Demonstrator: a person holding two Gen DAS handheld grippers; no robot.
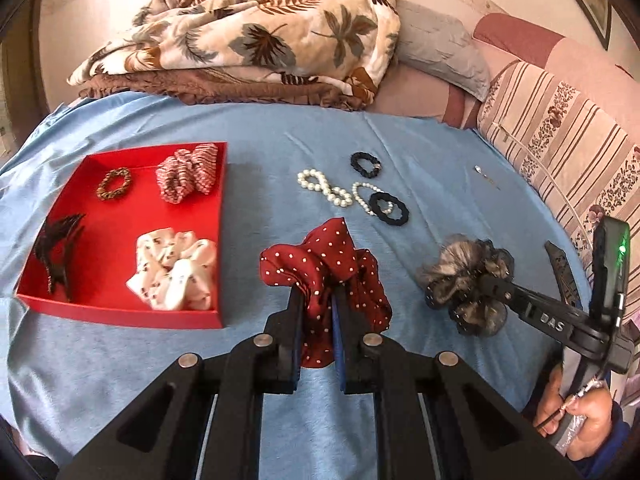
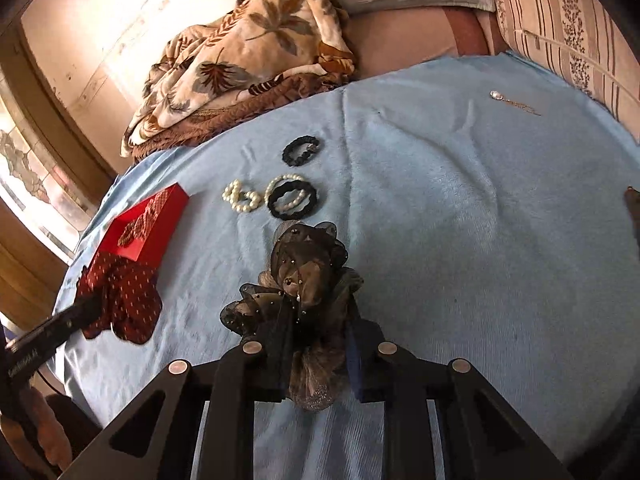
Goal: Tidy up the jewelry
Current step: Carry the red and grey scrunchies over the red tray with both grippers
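My left gripper [image 1: 316, 294] is shut on a dark red scrunchie with white dots [image 1: 336, 264], which hangs above the blue cloth, right of the red tray [image 1: 100, 308]. The tray holds a white patterned scrunchie [image 1: 176, 268], a red-and-white striped scrunchie [image 1: 188, 174], a brown beaded bracelet [image 1: 114, 184] and a dark hair claw [image 1: 60, 252]. My right gripper [image 2: 316, 316] is shut on a black-and-grey sheer scrunchie [image 2: 304, 276], also seen in the left wrist view [image 1: 464, 276]. Pearl bracelets [image 1: 328, 188] and two black hair ties [image 1: 390, 208] lie farther off.
A folded leaf-print blanket [image 1: 256, 36] and grey pillow [image 1: 436, 48] lie at the back of the bed. A striped cushion [image 1: 560, 136] runs along the right. A small silver pin [image 2: 512, 102] rests on the blue cloth [image 2: 480, 220] at the far right. A hand [image 1: 580, 416] holds the right gripper.
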